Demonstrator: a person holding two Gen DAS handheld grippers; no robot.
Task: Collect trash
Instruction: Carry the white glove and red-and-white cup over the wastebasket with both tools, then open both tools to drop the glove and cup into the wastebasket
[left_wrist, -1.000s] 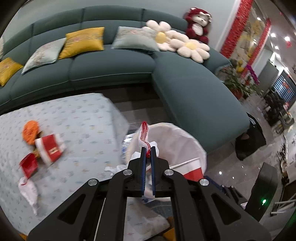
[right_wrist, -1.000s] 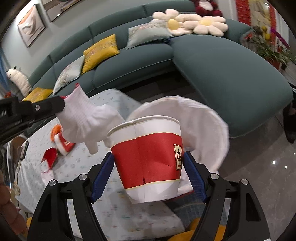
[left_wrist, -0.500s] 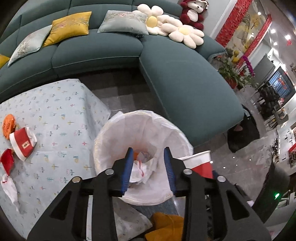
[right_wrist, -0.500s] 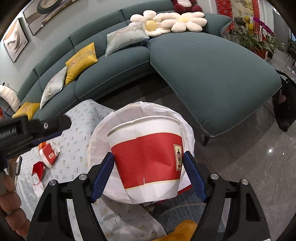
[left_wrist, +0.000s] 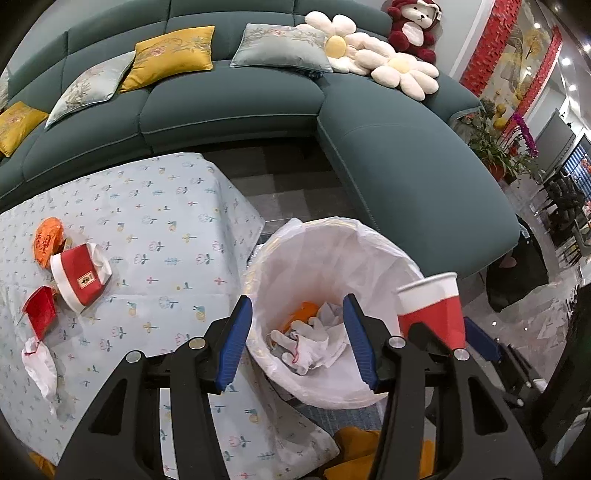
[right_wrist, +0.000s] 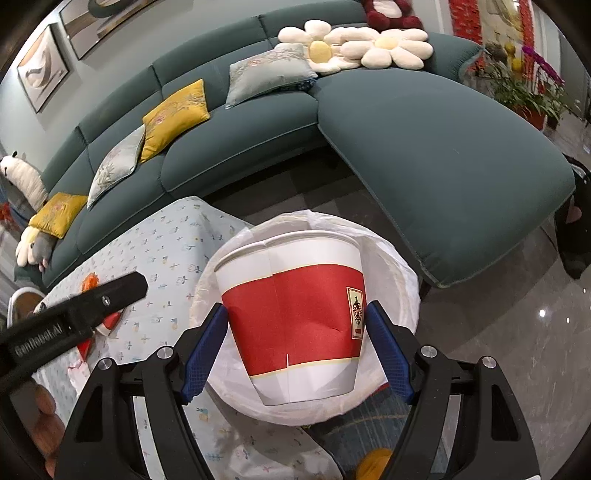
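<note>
Over a lined trash bin beside the cloth-covered table, where a crushed cup lies at nine o'clock, the left gripper stands spread and empty, its jaws just opened; the white glove pinched a second ago now lies inside. The right gripper clamps a red paper cup.

L gripper over the bin, white liner; jaws have just been opening, nothing gripped, blue pads apart. Seen between them, down in the bin: white glove, crumpled paper, orange scrap. R of bin rim: red/white paper cup, upright, near R edge. L side, on floral tablecloth: tipped red/white cup, orange wrapper just beyond it, red scrap, white wad nearer. Far: teal sofa w/ cushions.
</note>
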